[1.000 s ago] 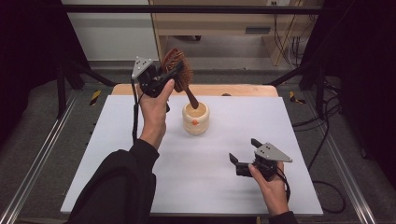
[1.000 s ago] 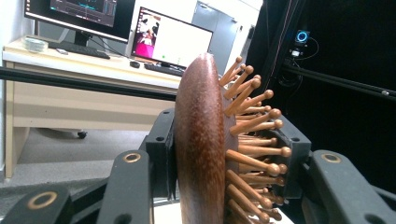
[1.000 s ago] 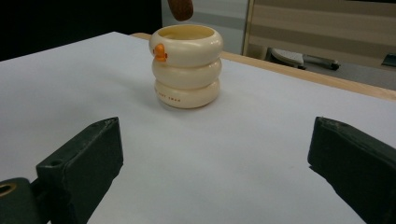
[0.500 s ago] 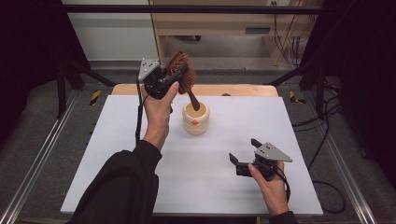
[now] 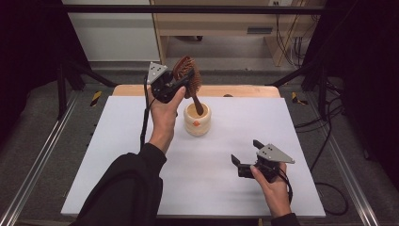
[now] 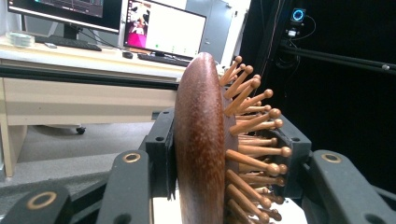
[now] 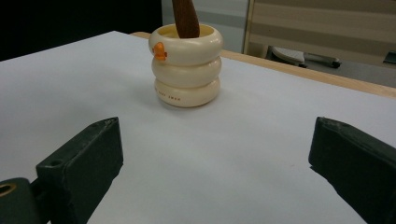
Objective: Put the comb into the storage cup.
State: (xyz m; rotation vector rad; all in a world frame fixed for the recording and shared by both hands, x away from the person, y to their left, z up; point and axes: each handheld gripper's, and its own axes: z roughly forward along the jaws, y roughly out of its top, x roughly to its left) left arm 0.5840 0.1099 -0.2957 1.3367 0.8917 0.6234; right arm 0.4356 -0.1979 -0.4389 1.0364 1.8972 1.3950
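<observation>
Gripping the head of the dark reddish-brown wooden paddle hairbrush (image 5: 187, 75), the left gripper (image 5: 170, 87) stood raised above the far part of the white table surface (image 5: 117, 155), its jaws clamped on the brush from both sides: one pad lay against the smooth, rounded back and the other pressed into the field of pins. This hold on the broad head left the narrow handle free to point downward, and its tip sat inside the mouth of the cream ribbed holder shaped like three stacked rings (image 5: 197, 120), which stood upright on the table just beside the left hand (image 5: 164, 113). The brush leaned at a slant, so the handle probably rested against the inner wall of the holder; whether it reached the bottom could not be told. In the left gripper view, the brush back (image 6: 200, 140) showed a polished, speckled grain, and the pins (image 6: 254, 140) were pale wooden pegs with rounded ball tips. The holder carried a small orange mark (image 7: 159, 51) near its rim and a glossy, moulded finish. Farther right, the right gripper (image 5: 244, 157) rested low near the front edge, its black jaws spread apart and empty, aimed toward the holder, apparently on standby to steady it.
</observation>
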